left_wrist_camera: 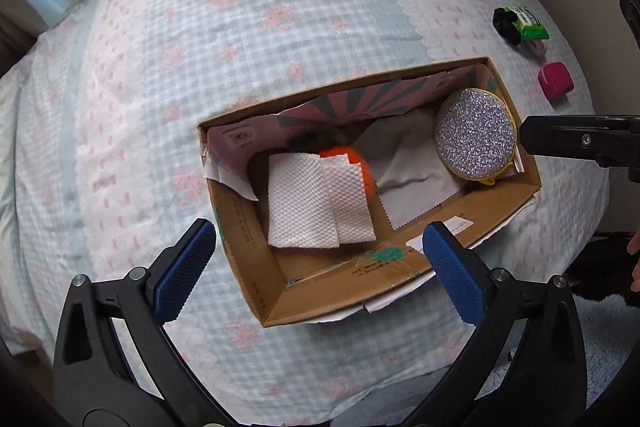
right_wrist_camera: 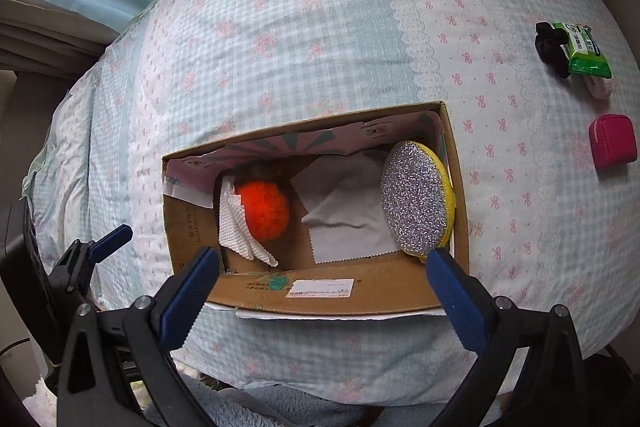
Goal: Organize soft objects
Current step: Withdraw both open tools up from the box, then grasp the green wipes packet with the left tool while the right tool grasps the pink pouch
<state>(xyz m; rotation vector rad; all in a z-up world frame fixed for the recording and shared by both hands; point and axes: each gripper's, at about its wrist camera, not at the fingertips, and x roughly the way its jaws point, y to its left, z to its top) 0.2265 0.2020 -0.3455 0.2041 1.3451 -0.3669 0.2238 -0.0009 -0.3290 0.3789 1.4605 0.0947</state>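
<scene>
An open cardboard box (left_wrist_camera: 400,269) (right_wrist_camera: 320,301) lies on a bed. Inside it are folded white paper towels (left_wrist_camera: 316,203) (right_wrist_camera: 240,227), an orange fluffy pompom (left_wrist_camera: 358,163) (right_wrist_camera: 266,213), a grey cloth (left_wrist_camera: 412,165) (right_wrist_camera: 348,207) and a round glittery silver pad with a yellow rim (left_wrist_camera: 474,135) (right_wrist_camera: 416,197) leaning at the right end. My left gripper (left_wrist_camera: 316,271) is open and empty above the box's near wall. My right gripper (right_wrist_camera: 324,299) is open and empty at the box's near wall; it also shows in the left wrist view (left_wrist_camera: 576,141) by the glittery pad.
On the flowered bedspread (left_wrist_camera: 240,27) (right_wrist_camera: 320,27), right of the box, lie a green wipes packet (left_wrist_camera: 530,23) (right_wrist_camera: 586,51), a black scrunchie (left_wrist_camera: 505,23) (right_wrist_camera: 551,47), a pink item (right_wrist_camera: 598,87) and a small magenta pouch (left_wrist_camera: 555,81) (right_wrist_camera: 612,141).
</scene>
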